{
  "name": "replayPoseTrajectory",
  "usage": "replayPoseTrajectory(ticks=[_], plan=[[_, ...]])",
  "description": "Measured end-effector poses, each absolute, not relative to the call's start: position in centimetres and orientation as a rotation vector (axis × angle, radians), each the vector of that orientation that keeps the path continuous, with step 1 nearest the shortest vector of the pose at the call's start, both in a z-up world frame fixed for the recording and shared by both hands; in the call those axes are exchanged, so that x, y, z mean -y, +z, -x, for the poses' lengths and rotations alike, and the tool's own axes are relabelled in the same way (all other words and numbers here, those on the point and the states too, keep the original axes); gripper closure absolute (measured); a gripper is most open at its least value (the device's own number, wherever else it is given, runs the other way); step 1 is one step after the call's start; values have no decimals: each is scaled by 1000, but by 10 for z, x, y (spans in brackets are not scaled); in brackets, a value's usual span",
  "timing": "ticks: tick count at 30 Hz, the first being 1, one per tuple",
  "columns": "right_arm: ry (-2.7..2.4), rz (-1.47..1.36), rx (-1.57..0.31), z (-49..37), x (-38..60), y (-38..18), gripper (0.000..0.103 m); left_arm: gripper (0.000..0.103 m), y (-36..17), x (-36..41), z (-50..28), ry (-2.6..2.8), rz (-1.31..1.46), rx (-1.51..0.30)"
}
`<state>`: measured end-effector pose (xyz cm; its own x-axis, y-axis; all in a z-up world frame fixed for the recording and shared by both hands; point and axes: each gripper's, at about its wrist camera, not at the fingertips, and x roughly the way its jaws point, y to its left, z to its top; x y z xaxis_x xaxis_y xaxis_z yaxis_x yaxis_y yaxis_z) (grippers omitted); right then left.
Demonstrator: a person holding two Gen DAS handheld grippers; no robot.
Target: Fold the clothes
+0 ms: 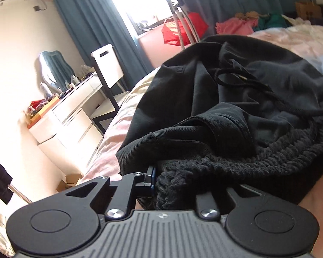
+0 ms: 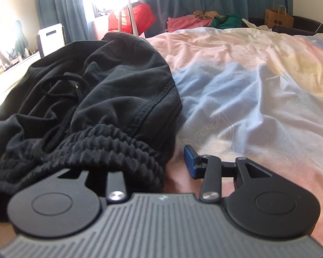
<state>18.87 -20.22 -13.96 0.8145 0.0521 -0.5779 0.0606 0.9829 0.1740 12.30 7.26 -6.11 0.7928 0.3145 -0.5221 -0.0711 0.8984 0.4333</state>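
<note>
A pair of black pants [image 1: 236, 99] lies bunched on the bed, with its drawstring [image 1: 243, 79] loose on top and its ribbed waistband [image 1: 226, 163] nearest me. My left gripper [image 1: 163, 185] is shut on that waistband. Its left finger [image 1: 149, 178] presses into the ribbing, and cloth hides the right finger. In the right wrist view the same pants [image 2: 101, 81] fill the left half. My right gripper [image 2: 161, 167] stands open at the waistband's [image 2: 101, 148] right end. Its blue-padded right finger [image 2: 190, 163] is bare over the sheet, and the left finger is under the cloth.
The bed's pastel sheet [image 2: 247, 86] stretches right and away. Pink and green clothes [image 2: 204, 21] are piled at its far end beside a paper bag [image 2: 278, 17]. A red bag [image 2: 131, 19] hangs by the curtained window. A white dresser [image 1: 71, 116] and chair [image 1: 107, 68] stand left of the bed.
</note>
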Motion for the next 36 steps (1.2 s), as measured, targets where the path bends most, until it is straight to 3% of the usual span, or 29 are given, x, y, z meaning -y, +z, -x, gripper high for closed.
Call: replayPoseTrajectory(ticks=[1,4,5,14,21,25,28,33,36], plan=[[0,-186,-614,-187,203,-140,61,89,-56,-79,-123,228,-367,-612],[25,-177,-626,-182,199,-133,82,89,-40,-96,-120,249,-219,-576],[23,-205,-624,-178,201,-129,84,89,-34,-98,-119,249,-185,-555],[124,-456,-613,-140,182,-80,85,92,72,-135,-163,175,-24,-349],[387,-557,-571,-132,57,-40,85,92,173,-217,-204,208,-39,-217],[528,-595,-554,-145,-16,-28,84,92,202,-275,-216,291,-81,-164],[615,-579,-548,-155,-64,-34,83,92,182,-324,-233,378,-71,-192],[615,-473,-656,-173,-95,-82,83,92,75,-393,-268,436,50,-456],[614,-454,-694,-177,-95,-106,80,91,34,-406,-265,453,44,-507]])
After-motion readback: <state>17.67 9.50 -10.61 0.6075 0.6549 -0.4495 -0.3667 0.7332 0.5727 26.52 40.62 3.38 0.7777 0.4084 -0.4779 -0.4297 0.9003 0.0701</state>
